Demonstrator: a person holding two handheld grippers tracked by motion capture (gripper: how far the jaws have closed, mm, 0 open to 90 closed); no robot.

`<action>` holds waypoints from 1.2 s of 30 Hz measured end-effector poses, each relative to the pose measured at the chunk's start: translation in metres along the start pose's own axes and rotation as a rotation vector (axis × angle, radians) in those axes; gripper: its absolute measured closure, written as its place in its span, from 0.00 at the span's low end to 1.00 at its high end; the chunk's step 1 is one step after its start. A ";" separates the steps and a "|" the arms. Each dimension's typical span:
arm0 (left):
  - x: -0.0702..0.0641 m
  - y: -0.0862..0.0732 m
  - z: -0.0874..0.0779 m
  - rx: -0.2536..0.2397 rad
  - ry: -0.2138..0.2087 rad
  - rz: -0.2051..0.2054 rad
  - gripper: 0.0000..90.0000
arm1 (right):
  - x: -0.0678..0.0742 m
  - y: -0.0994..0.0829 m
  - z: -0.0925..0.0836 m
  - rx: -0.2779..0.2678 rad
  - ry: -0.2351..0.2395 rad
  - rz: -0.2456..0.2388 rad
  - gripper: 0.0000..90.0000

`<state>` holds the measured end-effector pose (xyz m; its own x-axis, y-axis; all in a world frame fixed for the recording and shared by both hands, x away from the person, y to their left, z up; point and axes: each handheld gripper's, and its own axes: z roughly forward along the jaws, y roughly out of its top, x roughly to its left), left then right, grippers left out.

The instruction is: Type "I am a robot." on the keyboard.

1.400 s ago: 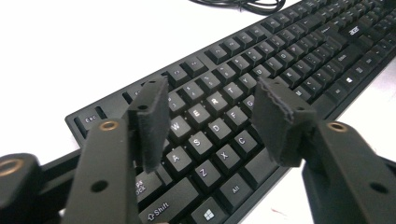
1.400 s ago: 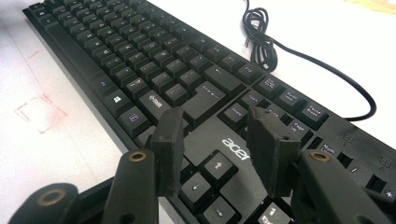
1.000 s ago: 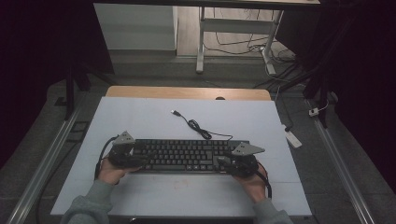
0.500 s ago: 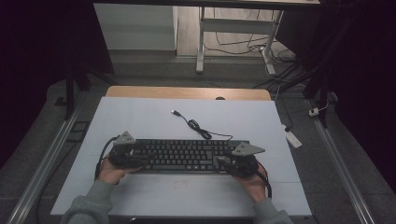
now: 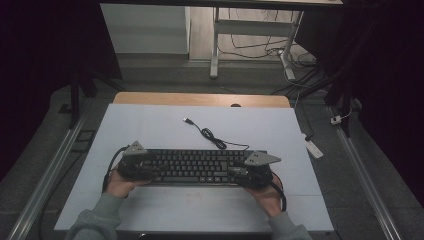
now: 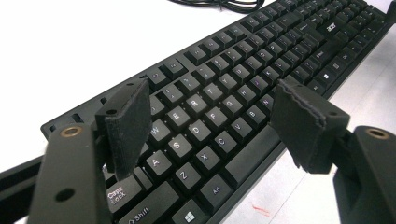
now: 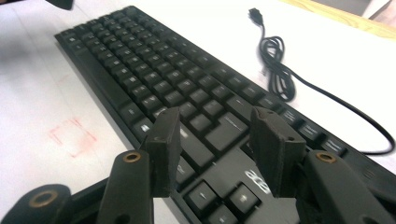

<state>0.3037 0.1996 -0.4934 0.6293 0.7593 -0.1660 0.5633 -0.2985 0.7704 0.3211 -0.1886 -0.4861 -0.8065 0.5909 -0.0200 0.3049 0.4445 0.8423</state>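
High view: the black plastic computer keyboard [image 5: 197, 166] lies flat near the table's [image 5: 150, 125] front edge, its coiled black cable [image 5: 210, 135] trailing toward the middle. The left tongs [image 5: 145, 167] and right tongs [image 5: 240, 172] hover over either end, jaws apart and just opening wider, gripping nothing.

- keyboard [image 5: 195, 167] — all black, white lettering on the keys
- cable [image 5: 210, 135] black too
- table [image 5: 150, 130] pale white-ish, faint red square marks [image 7: 70, 135]
- sleeves [image 5: 97, 222] grey
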 end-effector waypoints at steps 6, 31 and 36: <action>-0.001 0.000 0.001 0.006 -0.002 0.005 0.32 | 0.008 0.008 0.006 0.001 0.035 -0.008 0.57; -0.004 0.001 0.004 0.025 -0.011 0.026 0.31 | 0.037 0.029 0.043 0.064 0.167 -0.107 0.97; -0.004 0.000 0.004 0.026 -0.012 0.024 0.31 | 0.042 0.034 0.054 0.074 0.177 -0.115 0.99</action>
<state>0.3038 0.1940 -0.4950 0.6491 0.7448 -0.1546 0.5613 -0.3319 0.7581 0.3248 -0.1125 -0.4869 -0.9125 0.4089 -0.0132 0.2368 0.5541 0.7981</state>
